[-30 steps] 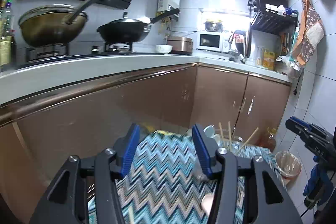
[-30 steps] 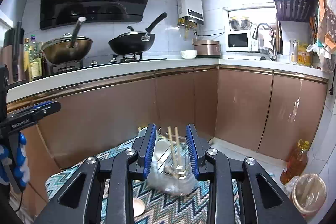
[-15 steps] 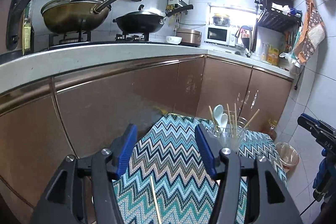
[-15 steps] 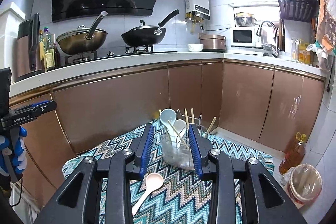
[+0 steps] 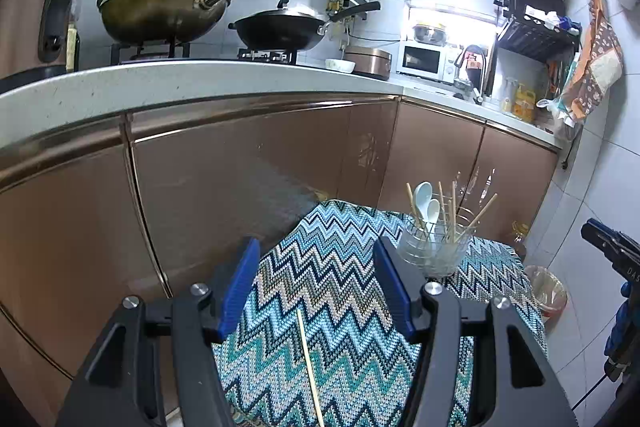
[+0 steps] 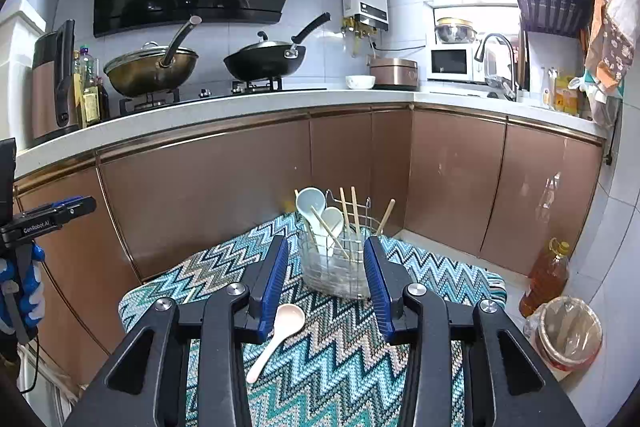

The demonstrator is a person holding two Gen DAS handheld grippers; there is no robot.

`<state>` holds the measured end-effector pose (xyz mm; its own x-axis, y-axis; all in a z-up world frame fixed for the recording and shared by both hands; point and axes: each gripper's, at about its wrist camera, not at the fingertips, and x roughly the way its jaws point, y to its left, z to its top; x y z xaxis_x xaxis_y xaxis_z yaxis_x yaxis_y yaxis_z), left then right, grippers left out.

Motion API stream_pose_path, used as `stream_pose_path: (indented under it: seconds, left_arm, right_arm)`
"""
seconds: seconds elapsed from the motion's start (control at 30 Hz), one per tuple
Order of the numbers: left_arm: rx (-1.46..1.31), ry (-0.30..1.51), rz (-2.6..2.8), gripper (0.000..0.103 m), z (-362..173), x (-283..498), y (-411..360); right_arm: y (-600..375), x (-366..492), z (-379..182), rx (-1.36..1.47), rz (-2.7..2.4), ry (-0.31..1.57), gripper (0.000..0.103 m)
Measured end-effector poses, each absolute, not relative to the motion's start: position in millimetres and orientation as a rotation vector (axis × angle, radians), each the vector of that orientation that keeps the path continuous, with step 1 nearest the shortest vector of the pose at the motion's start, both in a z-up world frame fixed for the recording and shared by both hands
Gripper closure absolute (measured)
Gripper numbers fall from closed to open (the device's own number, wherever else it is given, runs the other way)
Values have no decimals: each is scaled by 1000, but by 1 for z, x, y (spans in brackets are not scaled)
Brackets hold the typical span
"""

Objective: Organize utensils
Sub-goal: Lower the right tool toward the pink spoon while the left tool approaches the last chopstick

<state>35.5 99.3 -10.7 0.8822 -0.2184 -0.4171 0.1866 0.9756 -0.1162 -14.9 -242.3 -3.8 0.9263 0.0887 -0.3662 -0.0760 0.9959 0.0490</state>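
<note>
Zigzag cloth (image 6: 420,275) on table: utensil holder (image 6: 336,267), spoon (image 6: 276,335), 1 chopstick (image 5: 309,359).

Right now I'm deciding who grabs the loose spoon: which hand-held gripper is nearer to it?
Right. The right hand-held gripper, open, has the spoon on the cloth just under its fingers. The left hand-held gripper sits over a loose chopstick; no spoon in its view.

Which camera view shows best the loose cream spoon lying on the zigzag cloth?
The right wrist view: the cream spoon lies whole on the zigzag cloth, in front of the utensil holder. The left wrist view does not show it; there only a loose chopstick lies on the cloth.
</note>
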Motion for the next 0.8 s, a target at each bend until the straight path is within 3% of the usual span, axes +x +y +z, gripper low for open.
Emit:
stream_pose_path:
  seconds: [0.8]
  left_arm:
    - [-91, 645, -225, 46, -75, 71, 112]
  right_arm:
    - [-243, 17, -54, 74, 114, 529, 63]
